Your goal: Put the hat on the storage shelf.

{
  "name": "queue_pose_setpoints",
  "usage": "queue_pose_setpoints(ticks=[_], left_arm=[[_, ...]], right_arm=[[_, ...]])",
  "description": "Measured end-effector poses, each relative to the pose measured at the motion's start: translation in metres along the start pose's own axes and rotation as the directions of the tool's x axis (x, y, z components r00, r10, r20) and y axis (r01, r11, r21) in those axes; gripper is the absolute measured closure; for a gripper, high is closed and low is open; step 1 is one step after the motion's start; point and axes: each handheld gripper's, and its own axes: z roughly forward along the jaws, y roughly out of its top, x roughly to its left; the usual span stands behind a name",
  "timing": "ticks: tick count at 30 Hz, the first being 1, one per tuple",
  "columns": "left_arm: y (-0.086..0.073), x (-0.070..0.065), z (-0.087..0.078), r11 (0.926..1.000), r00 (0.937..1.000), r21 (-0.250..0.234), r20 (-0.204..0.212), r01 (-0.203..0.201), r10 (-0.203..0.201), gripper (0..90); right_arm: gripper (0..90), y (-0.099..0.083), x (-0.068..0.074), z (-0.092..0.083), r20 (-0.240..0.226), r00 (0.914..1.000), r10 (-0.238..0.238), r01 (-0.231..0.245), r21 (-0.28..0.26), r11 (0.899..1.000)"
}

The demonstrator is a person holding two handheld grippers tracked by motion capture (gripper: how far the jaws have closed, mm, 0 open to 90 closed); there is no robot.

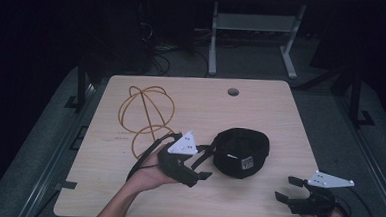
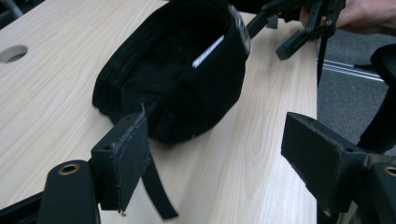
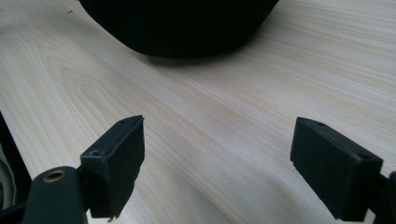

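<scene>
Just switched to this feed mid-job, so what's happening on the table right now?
A person holds a pair of tongs in each hand over a light wooden table. The left tongs are open right beside a black fabric cap lying opening-up mid-table, grasping nothing. The right tongs hover open near the front right edge, apart from the cap. An orange wire frame sits untouched at back left.

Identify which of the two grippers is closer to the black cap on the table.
The left gripper: its open fingers sit right beside the black cap, near its strap. The right gripper, also open, is held apart near the table's front right corner.
</scene>
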Motion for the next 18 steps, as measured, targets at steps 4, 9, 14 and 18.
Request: queue_pose_setpoints(ticks=[4, 9, 14, 18], left_arm=[[0.012, 0.001, 0.011, 0.9995, 0.9997, 0.025, 0.015, -0.021, 0.02, 23.7], [0.028, -0.001, 0.024, 0.9985, 0.9984, 0.028, 0.032, -0.046, 0.045, 27.0], [0.04, 0.002, 0.037, 0.9982, 0.9967, 0.031, 0.064, -0.052, 0.05, 28.8], [0.046, 0.007, 0.05, 0.9974, 0.995, 0.055, 0.091, -0.046, 0.04, 29.2]], right_arm=[[17.4, 0.0, 0.001, 0.001, -0.008, 0.9999, -0.008, 0.008, 0.006, 1.0], [17.6, 0.002, 0.002, 0.003, -0.015, 0.9998, -0.016, 0.017, 0.007, 1.0], [17.4, 0.002, 0.003, 0.003, -0.015, 0.9996, -0.022, 0.022, 0.009, 1.0], [17.2, 0.003, 0.003, 0.002, -0.016, 0.9997, -0.016, 0.016, 0.005, 1.0]])
